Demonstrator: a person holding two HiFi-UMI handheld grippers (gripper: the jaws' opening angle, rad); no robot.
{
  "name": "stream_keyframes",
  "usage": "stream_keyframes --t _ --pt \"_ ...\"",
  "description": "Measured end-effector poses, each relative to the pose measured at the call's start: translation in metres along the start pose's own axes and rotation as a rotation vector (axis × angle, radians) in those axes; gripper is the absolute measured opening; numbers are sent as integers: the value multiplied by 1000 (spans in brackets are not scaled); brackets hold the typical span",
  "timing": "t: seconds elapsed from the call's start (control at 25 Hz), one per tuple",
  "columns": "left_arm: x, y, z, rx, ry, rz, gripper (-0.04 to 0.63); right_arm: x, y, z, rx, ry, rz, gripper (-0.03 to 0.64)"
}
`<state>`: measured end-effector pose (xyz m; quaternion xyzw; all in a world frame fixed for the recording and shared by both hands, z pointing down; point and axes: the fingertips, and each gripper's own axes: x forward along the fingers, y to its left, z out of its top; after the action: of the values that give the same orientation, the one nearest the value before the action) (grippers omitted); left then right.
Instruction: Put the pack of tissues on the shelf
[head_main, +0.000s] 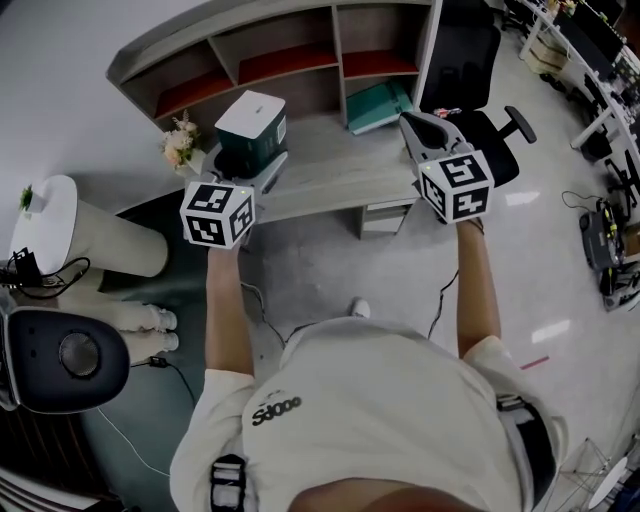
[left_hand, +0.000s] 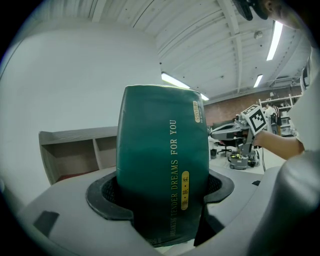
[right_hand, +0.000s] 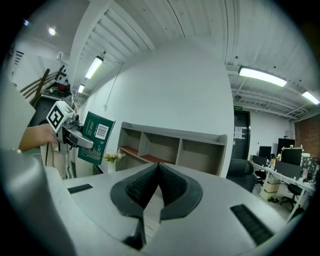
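The pack of tissues (head_main: 251, 128) is dark green with a white top and stands upright between the jaws of my left gripper (head_main: 250, 165). In the left gripper view the pack (left_hand: 162, 165) fills the middle, and both pads press on its sides. I hold it in the air in front of the wooden shelf (head_main: 290, 55), which has several open compartments. My right gripper (head_main: 425, 135) hovers to the right over the desk, with its pads (right_hand: 150, 182) touching and nothing between them. From the right gripper view the pack (right_hand: 95, 137) shows at the left, level with the shelf (right_hand: 175, 147).
The shelf stands on a grey desk (head_main: 330, 175). A teal folder (head_main: 375, 105) lies below the right compartment. A small vase of flowers (head_main: 180, 142) sits at the desk's left end. A black office chair (head_main: 470, 70) is at the right and a white round table (head_main: 50, 215) at the left.
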<state>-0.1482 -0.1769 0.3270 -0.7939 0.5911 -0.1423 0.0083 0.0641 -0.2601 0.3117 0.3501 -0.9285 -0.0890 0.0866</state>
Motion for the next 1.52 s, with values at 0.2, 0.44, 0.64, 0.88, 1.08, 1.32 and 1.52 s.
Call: stream_keyframes --t 0.2,0.44,0.64,0.88,1.08,1.32,1.52 --pt "31 15 6 -7 -10 30 387 30 -22 -6 -34 7 26 5" --pt "55 36 6 44 21 70 387 55 -24 -9 -35 -7 85 5" --pt "73 68 0 54 49 76 387 82 -21 -19 -12 10 97 5" --pt "120 123 -14 126 103 82 387 129 -33 -25 -22 11 75 5" --pt "182 177 -34 228 170 70 387 187 -41 -36 -17 39 51 5" --pt "262 205 -35 396 258 14 387 241 -54 -50 46 57 86 5" --pt "313 221 -32 506 318 -12 388 275 -75 -52 48 72 83 5"
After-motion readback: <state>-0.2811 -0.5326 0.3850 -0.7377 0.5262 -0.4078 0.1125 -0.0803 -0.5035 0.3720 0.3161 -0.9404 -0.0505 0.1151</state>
